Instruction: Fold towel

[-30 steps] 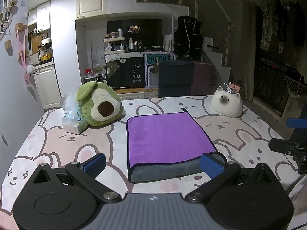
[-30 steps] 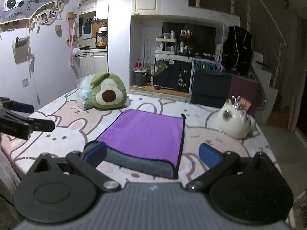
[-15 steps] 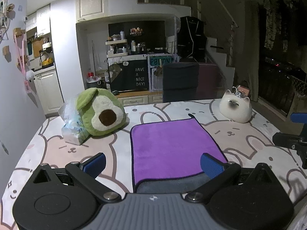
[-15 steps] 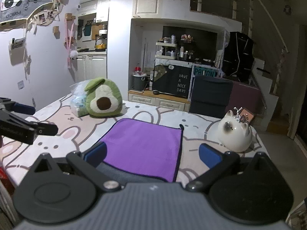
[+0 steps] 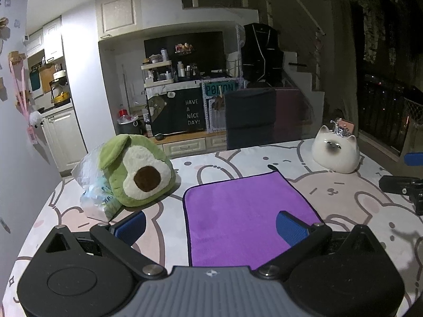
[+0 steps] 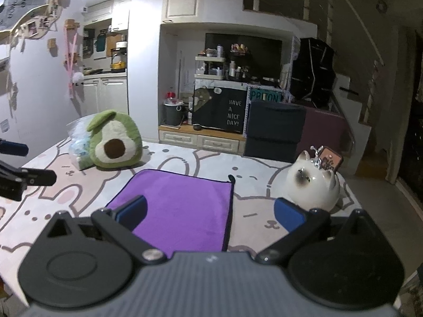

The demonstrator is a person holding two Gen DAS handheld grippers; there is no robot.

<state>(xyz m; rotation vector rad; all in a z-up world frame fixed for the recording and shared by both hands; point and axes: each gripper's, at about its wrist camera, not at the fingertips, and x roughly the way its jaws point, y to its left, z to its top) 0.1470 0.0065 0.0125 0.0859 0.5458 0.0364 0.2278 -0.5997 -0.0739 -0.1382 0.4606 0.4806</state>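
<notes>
The purple towel point(image 5: 246, 211) lay flat on the bunny-print tablecloth point(image 5: 343, 195), filling the lower centre of the left wrist view and sitting just left of centre in the right wrist view, with a dark binding along its edges and a small hanging loop at its far right corner. The left gripper point(image 5: 210, 223) hung above the towel's near part with its blue pads spread wide and nothing between them; the right gripper point(image 6: 210, 212) was likewise spread and empty, its left pad over the towel and its right pad over bare cloth. The towel looked like soft, light plush that would drape and sag when lifted, so it would probably need pinching at two corners at once to keep an edge straight. The near corners were hidden behind the gripper bodies; the bound edge seemed the surest place to bite. An avocado plush point(image 5: 137, 169) stood at middle left, a white cat figurine point(image 5: 335, 153) at middle right, both apart from the towel.
</notes>
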